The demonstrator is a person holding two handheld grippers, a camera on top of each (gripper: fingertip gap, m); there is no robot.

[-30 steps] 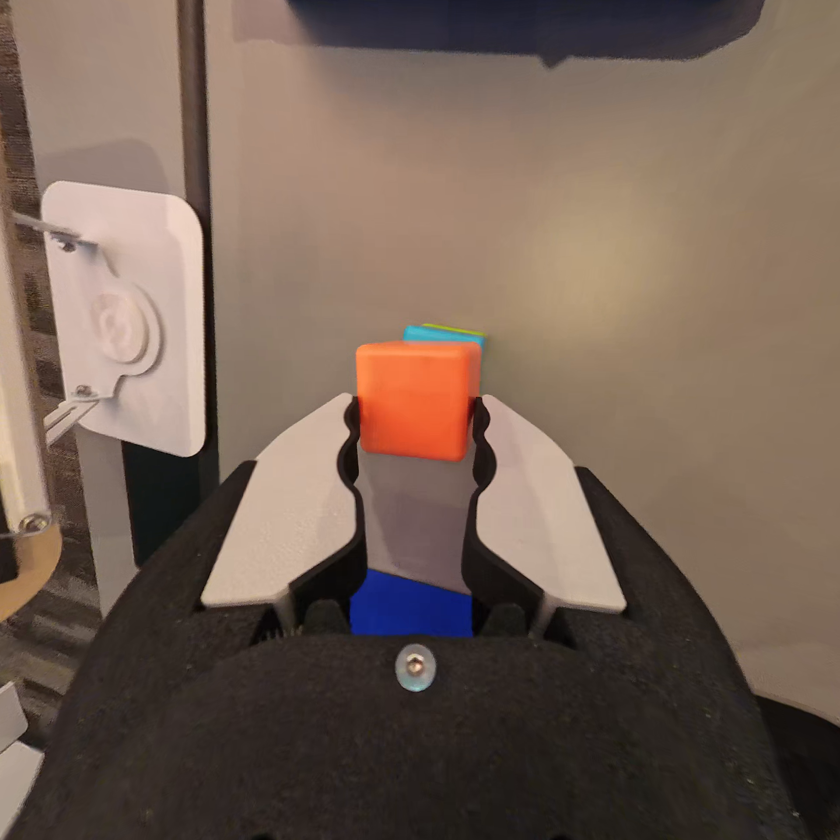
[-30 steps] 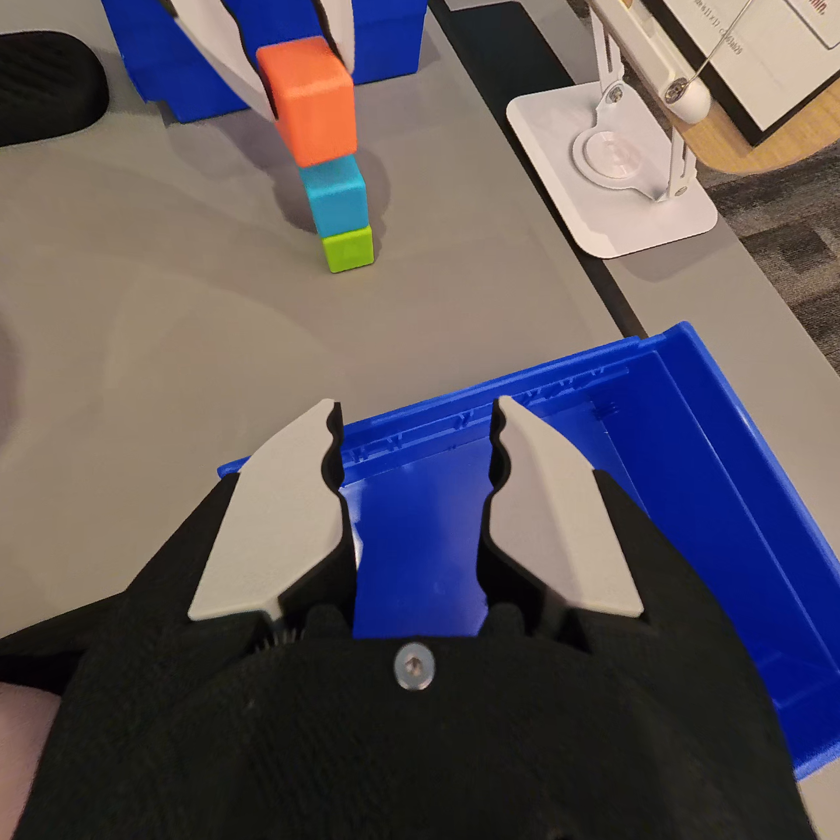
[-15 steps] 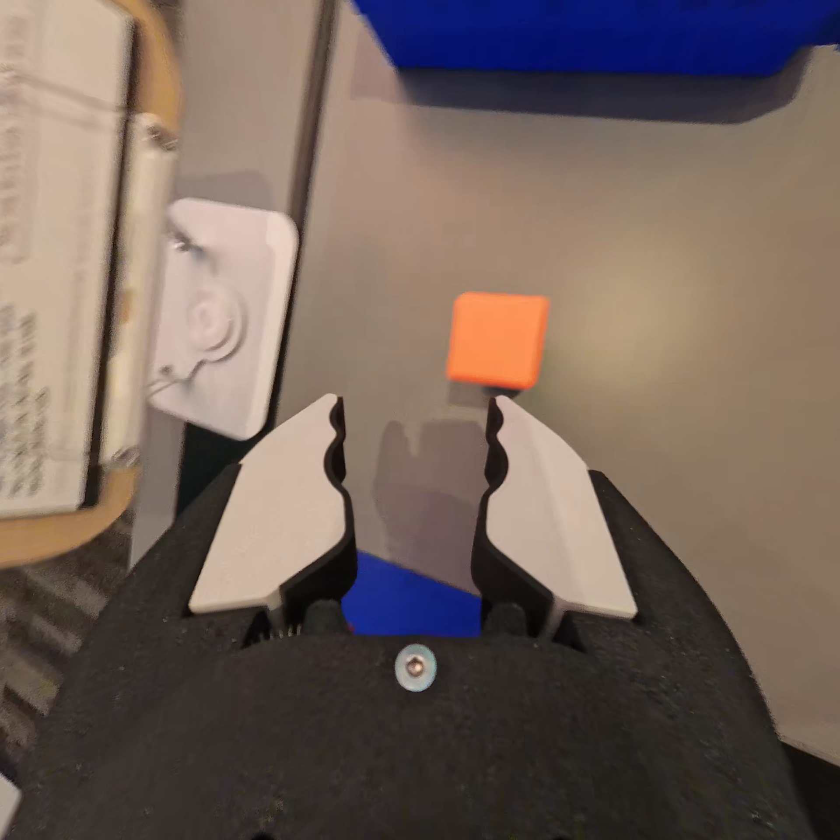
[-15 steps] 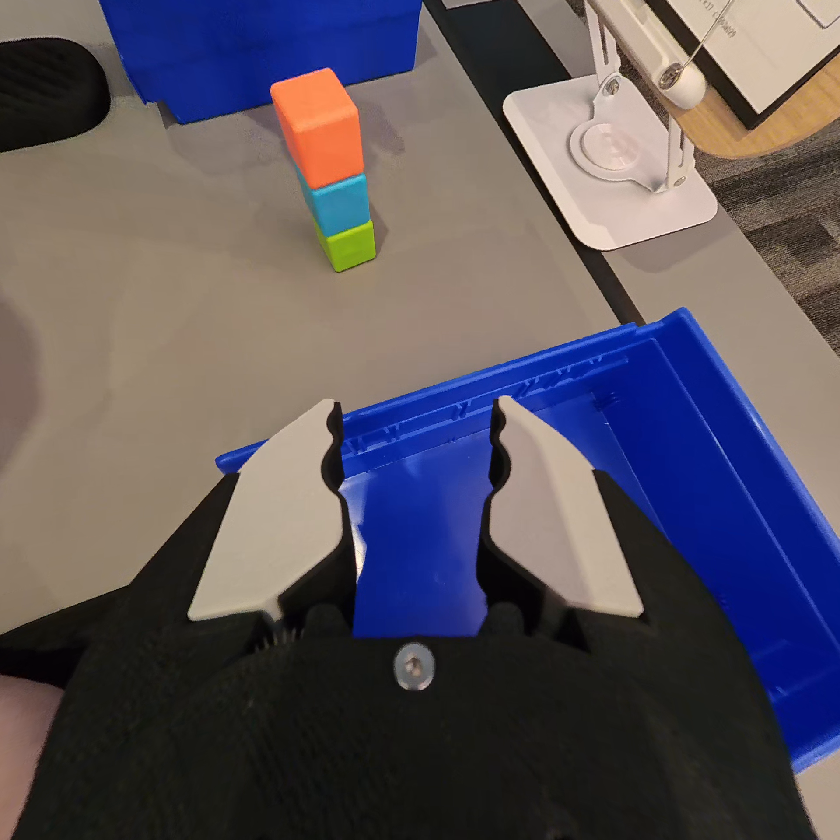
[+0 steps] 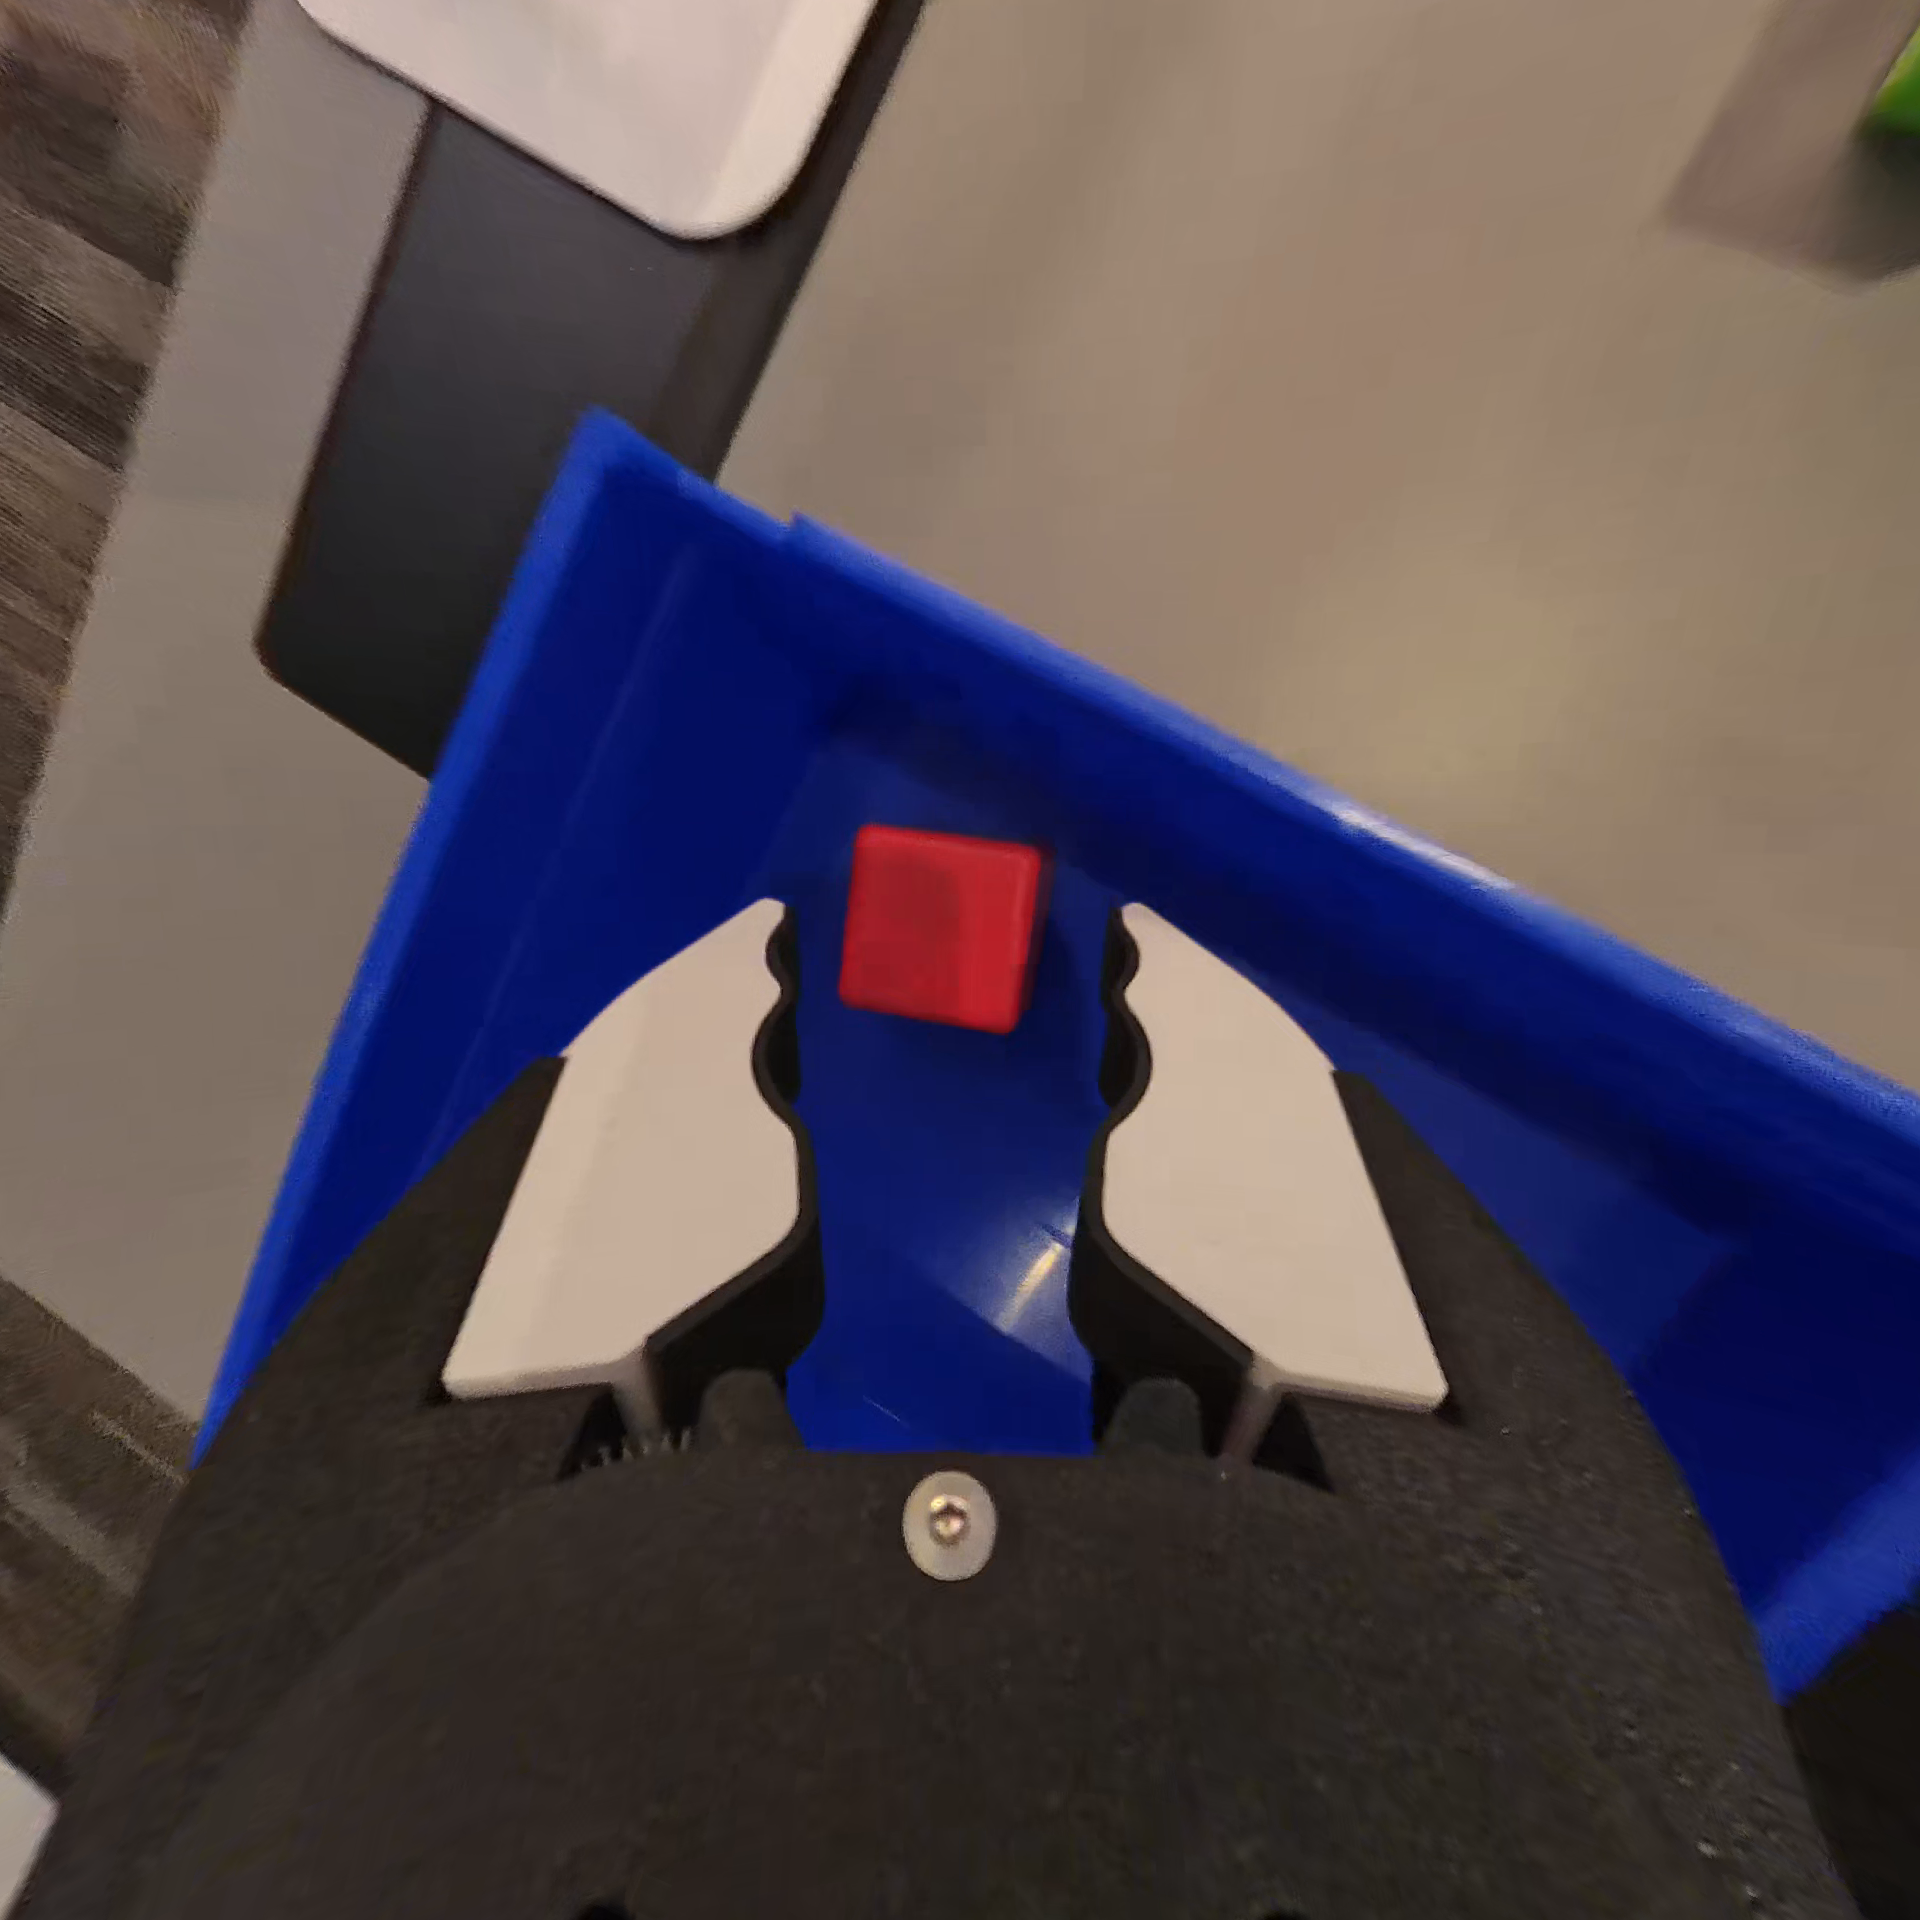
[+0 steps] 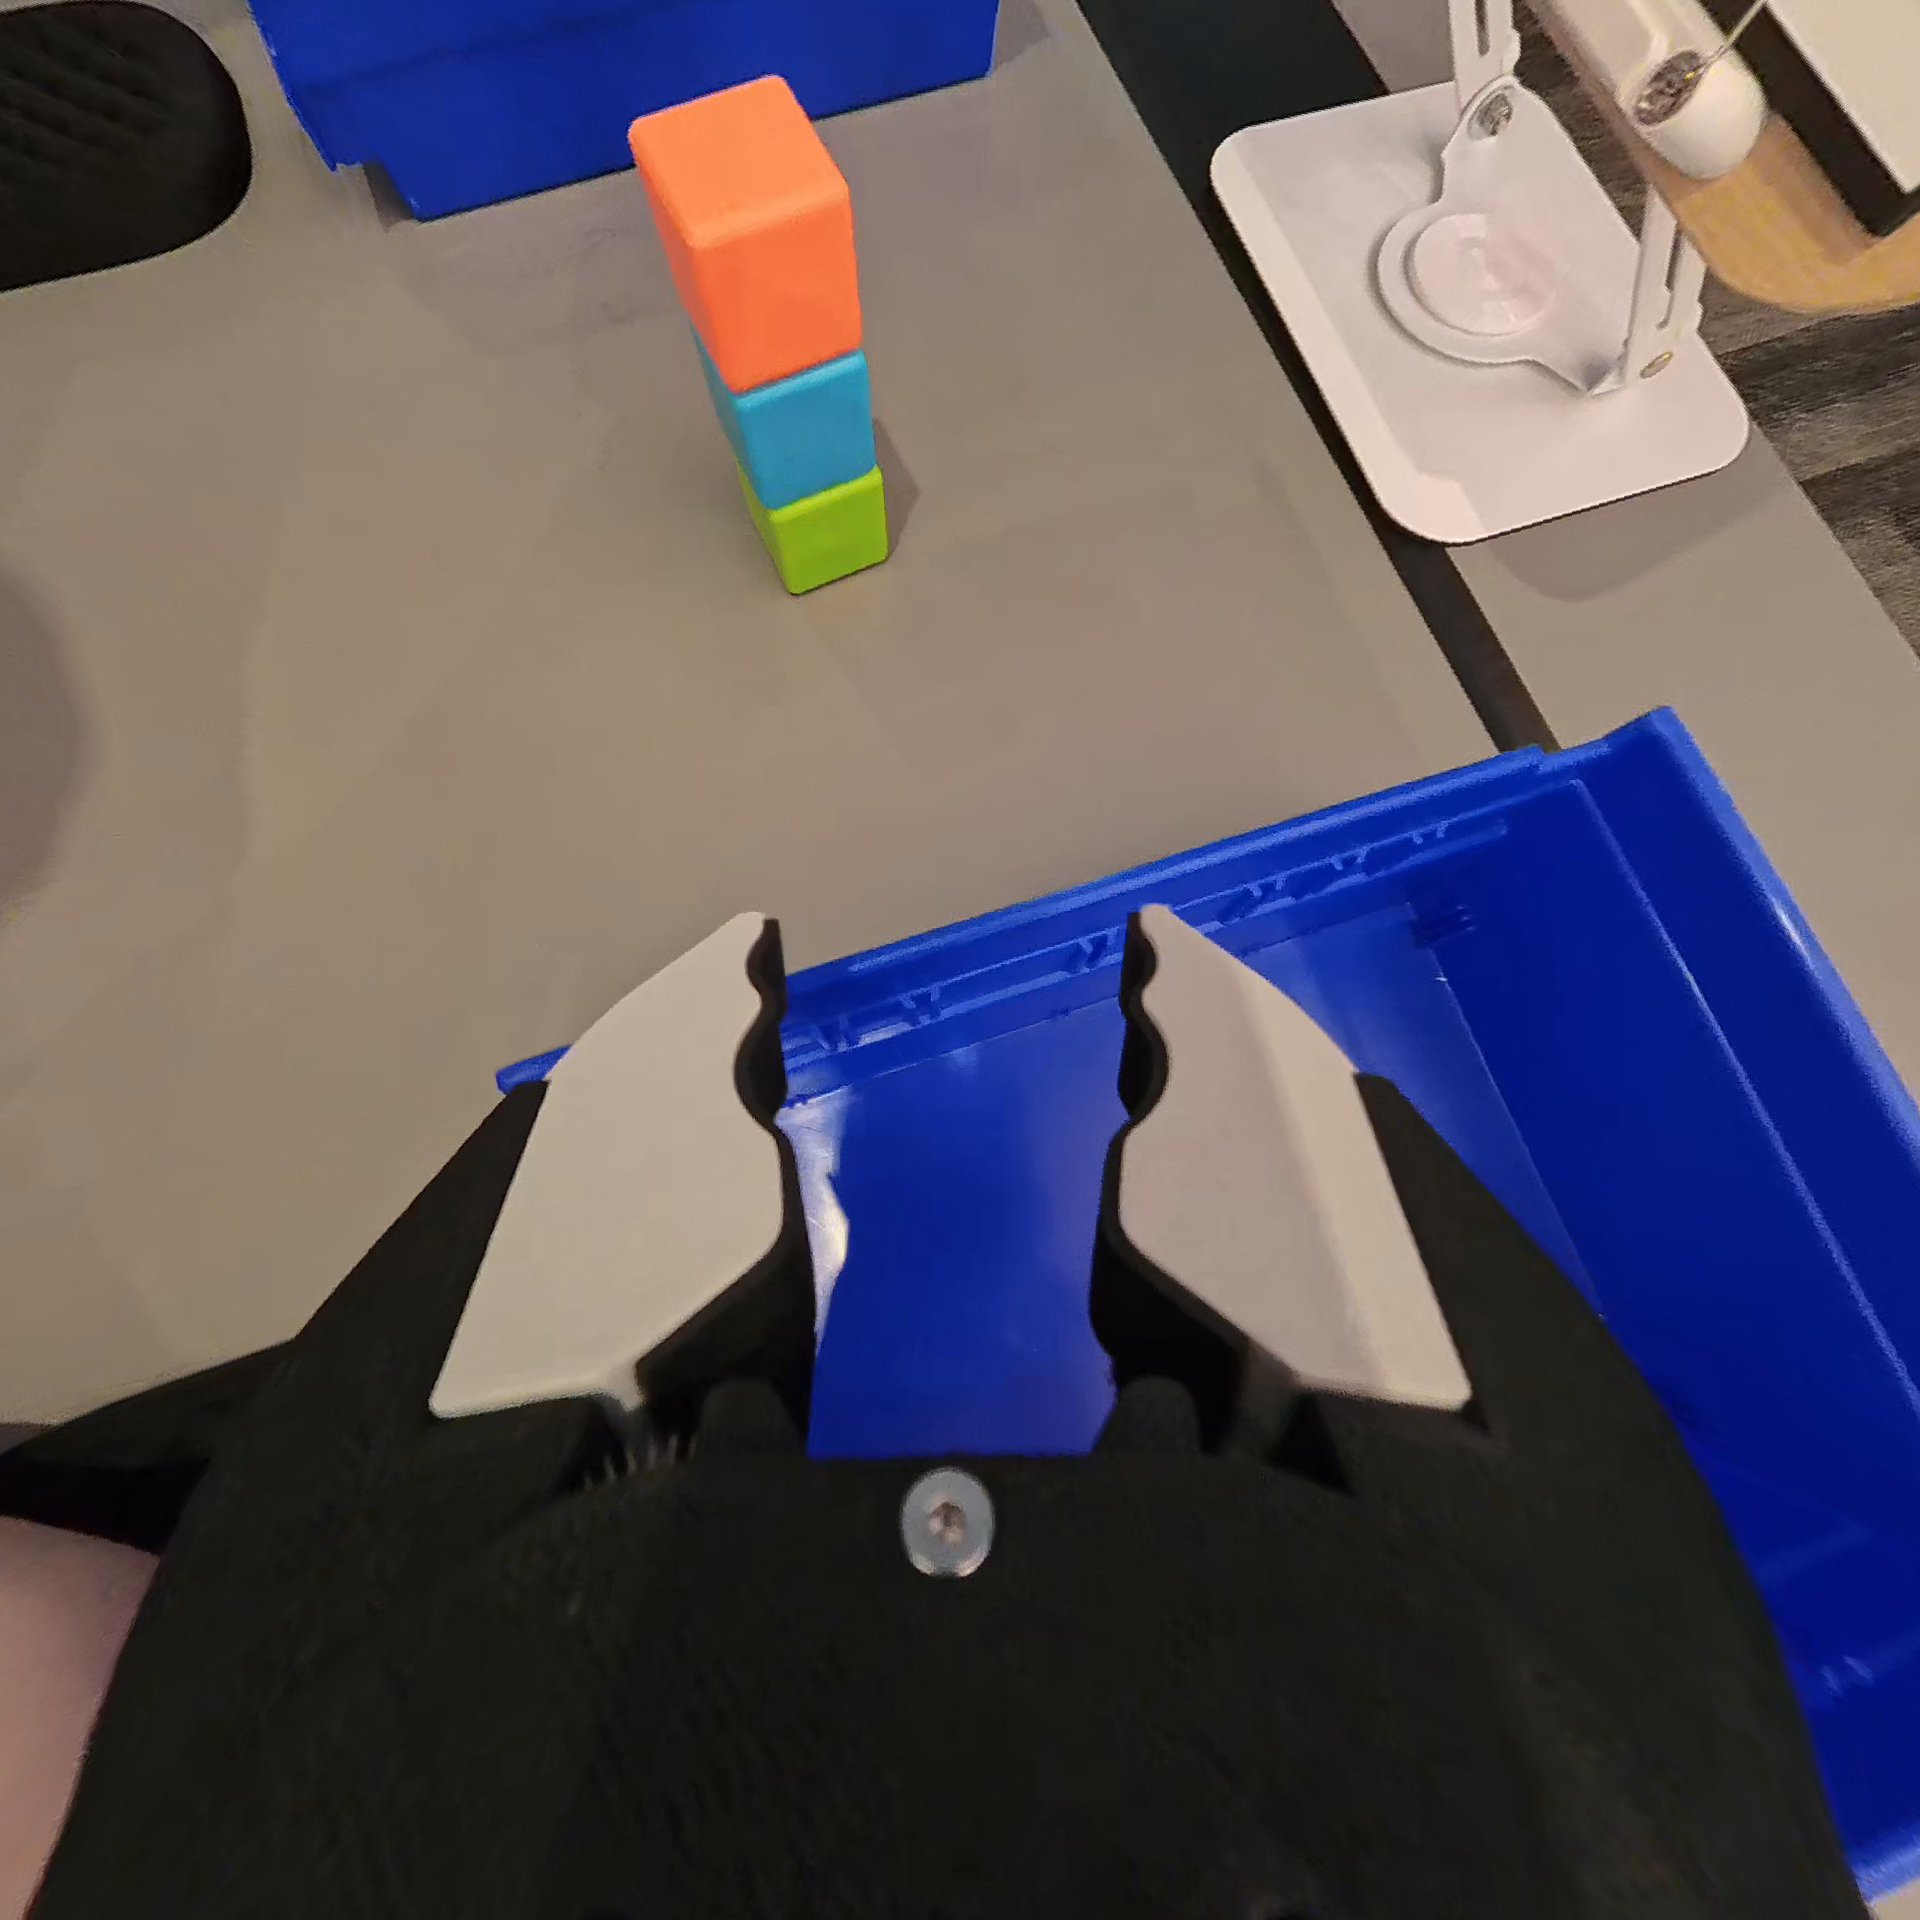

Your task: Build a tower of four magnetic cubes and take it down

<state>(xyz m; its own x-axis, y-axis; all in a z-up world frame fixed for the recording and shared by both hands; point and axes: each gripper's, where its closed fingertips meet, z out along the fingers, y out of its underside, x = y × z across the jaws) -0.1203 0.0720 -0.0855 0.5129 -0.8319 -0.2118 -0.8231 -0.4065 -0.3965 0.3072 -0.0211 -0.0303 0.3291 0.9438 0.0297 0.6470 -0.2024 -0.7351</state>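
Three magnetic cubes stand stacked near the far edge of the grey surface [image 6: 364,644]: a green cube [image 6: 831,530] at the bottom, a teal cube [image 6: 805,426] on it, an orange cube [image 6: 753,223] on top. The stack leans slightly, each cube offset a little from the one below.

The fourth piece, a red cube [image 5: 940,928], lies on the floor of a blue bin [image 5: 1351,831], close to the bin's far corner. The left gripper [image 5: 948,935] hovers over it with its jaws wide open and holding nothing. The cube sits between the jaw tips in this view, nearer the left tip, touching neither. How far below the tips it lies cannot be told.

To pick it up well, the gripper should probably shift slightly so the cube is centred, descend straight, and close on two flat opposite faces. The near bin wall leaves little room, so the jaws may need to stay clear of it.

The right gripper [image 6: 948,945] hangs over a second blue bin [image 6: 1714,1039] at the near right of the surface, jaws wide open and empty. A white stand base [image 6: 1455,312] sits at the right edge.
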